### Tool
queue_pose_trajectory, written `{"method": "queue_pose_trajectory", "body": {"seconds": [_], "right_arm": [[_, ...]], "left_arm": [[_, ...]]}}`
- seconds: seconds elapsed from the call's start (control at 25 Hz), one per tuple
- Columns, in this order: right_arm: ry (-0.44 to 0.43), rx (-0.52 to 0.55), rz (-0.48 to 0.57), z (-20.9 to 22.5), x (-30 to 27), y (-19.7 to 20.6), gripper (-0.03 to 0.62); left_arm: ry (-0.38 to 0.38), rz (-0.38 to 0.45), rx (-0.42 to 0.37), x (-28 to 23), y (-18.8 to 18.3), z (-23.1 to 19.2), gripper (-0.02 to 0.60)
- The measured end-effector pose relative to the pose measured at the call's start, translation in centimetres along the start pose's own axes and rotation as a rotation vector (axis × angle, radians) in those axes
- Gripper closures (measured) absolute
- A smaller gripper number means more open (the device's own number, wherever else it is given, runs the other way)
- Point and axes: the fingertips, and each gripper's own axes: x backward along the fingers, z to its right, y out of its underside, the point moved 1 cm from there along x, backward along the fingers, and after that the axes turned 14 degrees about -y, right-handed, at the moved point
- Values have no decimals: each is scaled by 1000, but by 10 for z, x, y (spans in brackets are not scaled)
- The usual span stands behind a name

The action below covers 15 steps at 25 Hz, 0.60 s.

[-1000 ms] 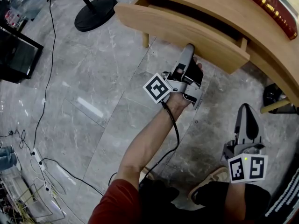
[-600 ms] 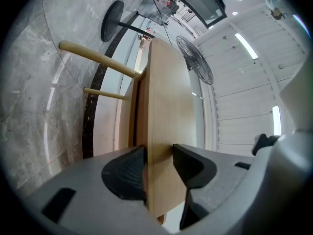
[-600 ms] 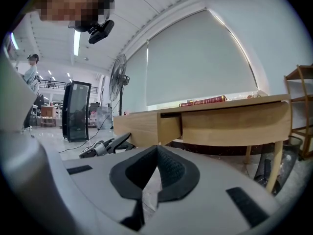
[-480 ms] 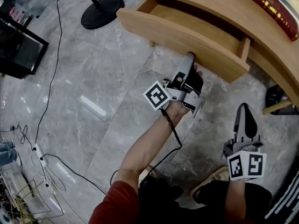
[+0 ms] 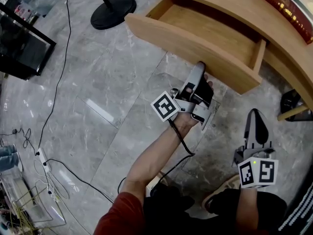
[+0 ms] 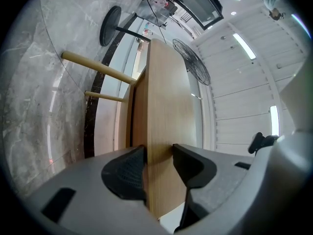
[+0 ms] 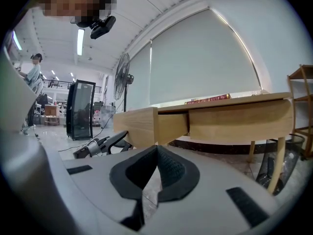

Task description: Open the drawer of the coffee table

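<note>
Over the last second the drawer (image 5: 195, 45) has slid further out of the coffee table (image 5: 230, 1), and its bare wooden floor now shows where only a dark slot did before. My left gripper (image 5: 199, 71) has travelled back with it. In the head view that gripper reaches up under the lower edge of the drawer front near its right end. The right gripper (image 5: 257, 126) hangs low by my knee, well apart from the furniture. In the left gripper view the drawer front (image 6: 164, 92) runs straight up between the jaws, with both dark pads pressed on the board, so I am clenched on the panel's edge. In the right gripper view the jaws of that gripper (image 7: 155, 153) meet with nothing between them, and the open drawer (image 7: 139, 126) stands out from the table's side beyond. I judge the pull to be well under way and mostly done. Next I should keep drawing straight back along the slides with the clamp firm, avoid twisting the panel, and stop before the drawer leaves its runners.
</note>
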Motion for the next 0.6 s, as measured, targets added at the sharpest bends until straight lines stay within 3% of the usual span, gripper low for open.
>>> {"method": "queue_pose_trajectory", "body": {"seconds": [0.6], "right_arm": [[8, 7, -14, -7, 1, 6, 597]], "left_arm": [[15, 13, 9, 23, -3, 7, 393]]}}
